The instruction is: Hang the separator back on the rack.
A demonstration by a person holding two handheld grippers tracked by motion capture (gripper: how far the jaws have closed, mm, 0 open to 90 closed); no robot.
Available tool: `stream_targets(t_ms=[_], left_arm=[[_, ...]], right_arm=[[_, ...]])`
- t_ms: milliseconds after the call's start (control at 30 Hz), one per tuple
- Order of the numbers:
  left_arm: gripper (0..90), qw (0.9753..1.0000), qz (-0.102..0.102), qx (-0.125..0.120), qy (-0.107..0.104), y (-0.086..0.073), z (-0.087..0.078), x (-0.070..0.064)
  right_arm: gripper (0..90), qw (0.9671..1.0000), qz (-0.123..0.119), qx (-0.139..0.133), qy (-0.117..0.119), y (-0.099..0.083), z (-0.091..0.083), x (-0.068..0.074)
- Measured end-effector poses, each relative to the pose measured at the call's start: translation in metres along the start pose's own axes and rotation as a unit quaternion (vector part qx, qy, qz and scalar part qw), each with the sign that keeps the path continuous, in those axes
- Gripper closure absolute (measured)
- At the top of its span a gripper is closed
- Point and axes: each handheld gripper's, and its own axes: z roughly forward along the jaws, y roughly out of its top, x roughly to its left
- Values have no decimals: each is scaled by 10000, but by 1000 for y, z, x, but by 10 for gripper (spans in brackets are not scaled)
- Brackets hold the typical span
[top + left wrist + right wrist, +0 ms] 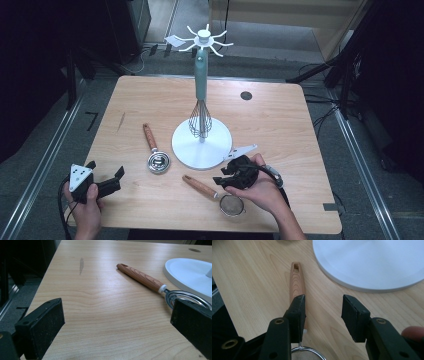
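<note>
Hovering over the near-right strainer (231, 204), the right gripper (231, 176) is spread, one jaw against its handle, gripping nothing, while the left gripper (106, 181) waits released at near left. Only the whisk (200, 120) hangs on the stand (202, 144); the coiled whisk (158, 161) lies left of it, unhung. No writing is legible.

Left tool (117, 330) sits low over the counter (100, 302), jaws spread wide with bare wood between them. Ahead lies a wooden-handled utensil (141, 277), its coiled wire end just beside the white round base (190, 272) toward the counter's far right.
</note>
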Motion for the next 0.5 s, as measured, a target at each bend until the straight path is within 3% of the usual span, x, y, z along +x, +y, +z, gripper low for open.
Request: stream_targets(t_ms=[500], left_arm=[[0,10000,13,8,-6,0,0,0]], right_arm=[[587,9982,-64,575,125,1,17,12]])
